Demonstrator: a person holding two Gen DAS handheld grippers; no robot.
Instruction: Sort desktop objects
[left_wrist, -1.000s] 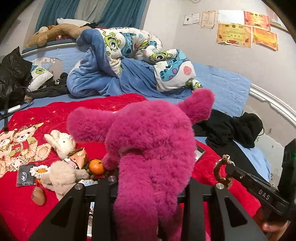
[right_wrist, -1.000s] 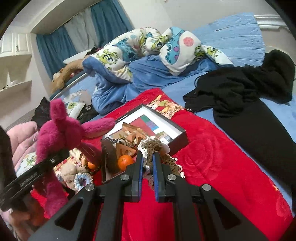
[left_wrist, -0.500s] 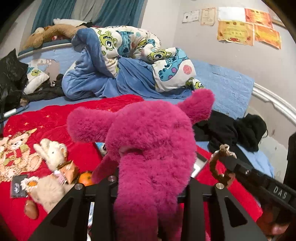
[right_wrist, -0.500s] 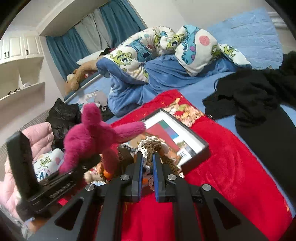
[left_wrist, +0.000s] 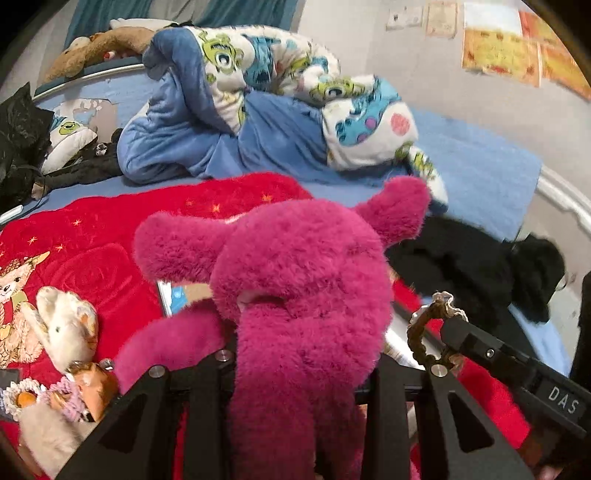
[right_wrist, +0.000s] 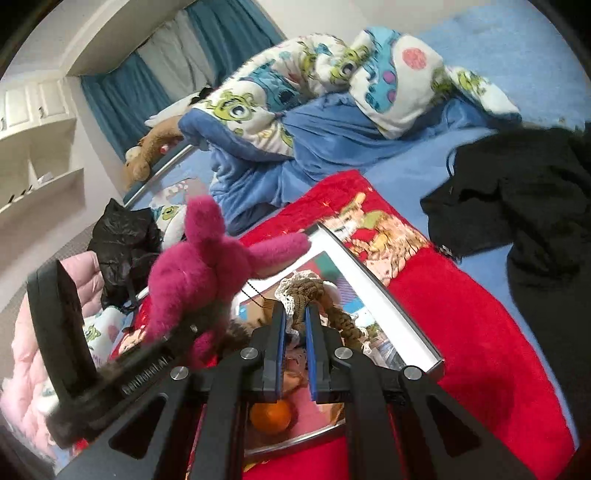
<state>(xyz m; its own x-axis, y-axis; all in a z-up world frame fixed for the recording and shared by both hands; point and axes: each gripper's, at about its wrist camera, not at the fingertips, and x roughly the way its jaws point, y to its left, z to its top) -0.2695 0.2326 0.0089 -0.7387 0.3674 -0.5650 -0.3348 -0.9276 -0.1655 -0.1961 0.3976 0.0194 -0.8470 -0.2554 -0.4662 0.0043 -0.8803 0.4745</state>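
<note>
Bed (left_wrist: 480, 173) with blue sheet, cartoon-monster quilt (left_wrist: 280, 74) heaped at the back, red blanket (left_wrist: 92, 236) in front, black garment (right_wrist: 524, 206) on the right. On the wall, certificates (left_wrist: 498, 51) too blurred to read. Magenta plush (left_wrist: 303, 295) filling the left wrist view, clamped by its lower body in the left hand-held gripper (left_wrist: 295, 369), raised above the red blanket and the framed tray (right_wrist: 384, 299). Tray lying flat on the blanket, with an orange (right_wrist: 269, 415) inside. Right hand-held gripper (right_wrist: 294, 343) closed on a brown braided cord piece (right_wrist: 306, 291) with white lace trim, held over the tray; "DAS" legible on that gripper's body in the left view. Cream plush (left_wrist: 66, 325) and small trinkets on the blanket at lower left, probably a second pale plush below it, edges blurred. Against a second ago: both grippers shifted sideways, the plush now over the tray's near corner, the orange now under the right fingers, grips unchanged.
</note>
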